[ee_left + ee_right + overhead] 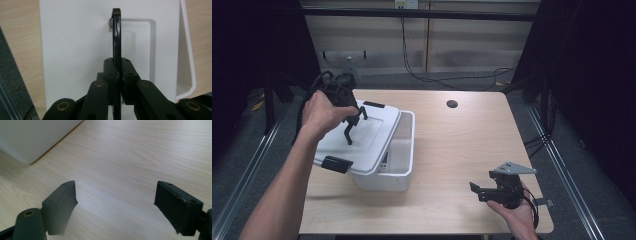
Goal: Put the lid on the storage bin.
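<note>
A white lid (371, 131) lies askew on a white plastic box (408, 150), shifted to the left so the box's right side stands uncovered. My left gripper (352, 121) hangs over the lid, shut on its thin black handle (348, 137). In the left gripper view the jaws (119, 68) clamp that raised handle (116, 32) edge-on above the lid (75, 50), and the box's rim (188, 62) shows at the right. My right gripper (475, 191) is held low at the table's front right, open. Its jaws (115, 202) hold nothing, with bare wood between them.
The wooden table (462, 145) has a round cable hole (452, 104) at the back. Black latches sit on the lid's near end (336, 164) and far end (373, 104). A corner of the box (30, 137) shows far left of the right gripper. Cables trail on the floor behind.
</note>
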`<state>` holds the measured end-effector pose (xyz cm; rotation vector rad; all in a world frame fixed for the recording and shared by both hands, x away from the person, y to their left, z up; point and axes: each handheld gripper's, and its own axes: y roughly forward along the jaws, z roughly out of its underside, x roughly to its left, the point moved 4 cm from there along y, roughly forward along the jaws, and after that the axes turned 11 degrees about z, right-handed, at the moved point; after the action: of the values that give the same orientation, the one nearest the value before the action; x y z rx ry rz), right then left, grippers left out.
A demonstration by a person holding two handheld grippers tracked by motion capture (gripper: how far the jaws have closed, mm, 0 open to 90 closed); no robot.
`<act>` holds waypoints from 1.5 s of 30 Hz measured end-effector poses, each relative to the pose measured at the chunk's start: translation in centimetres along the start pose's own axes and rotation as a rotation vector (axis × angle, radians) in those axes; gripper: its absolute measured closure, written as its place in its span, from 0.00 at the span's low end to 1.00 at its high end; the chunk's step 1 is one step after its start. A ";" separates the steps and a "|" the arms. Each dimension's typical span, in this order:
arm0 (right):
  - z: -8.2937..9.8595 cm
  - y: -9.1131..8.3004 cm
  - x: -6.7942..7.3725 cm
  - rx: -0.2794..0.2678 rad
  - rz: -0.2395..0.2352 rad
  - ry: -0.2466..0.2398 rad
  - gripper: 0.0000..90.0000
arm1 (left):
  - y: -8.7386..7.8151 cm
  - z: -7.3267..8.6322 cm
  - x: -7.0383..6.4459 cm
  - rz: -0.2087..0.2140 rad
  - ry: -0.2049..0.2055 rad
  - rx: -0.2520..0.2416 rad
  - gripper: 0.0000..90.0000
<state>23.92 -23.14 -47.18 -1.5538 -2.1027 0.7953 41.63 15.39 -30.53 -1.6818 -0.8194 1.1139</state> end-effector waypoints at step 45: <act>0.0 -0.1 0.0 0.002 -0.005 0.000 0.19 | 2.3 -1.3 -2.2 0.034 -0.263 -0.118 0.94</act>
<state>23.85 -23.15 -47.17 -1.5476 -2.1046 0.7955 42.08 12.29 -31.77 -1.6717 -1.0427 1.3520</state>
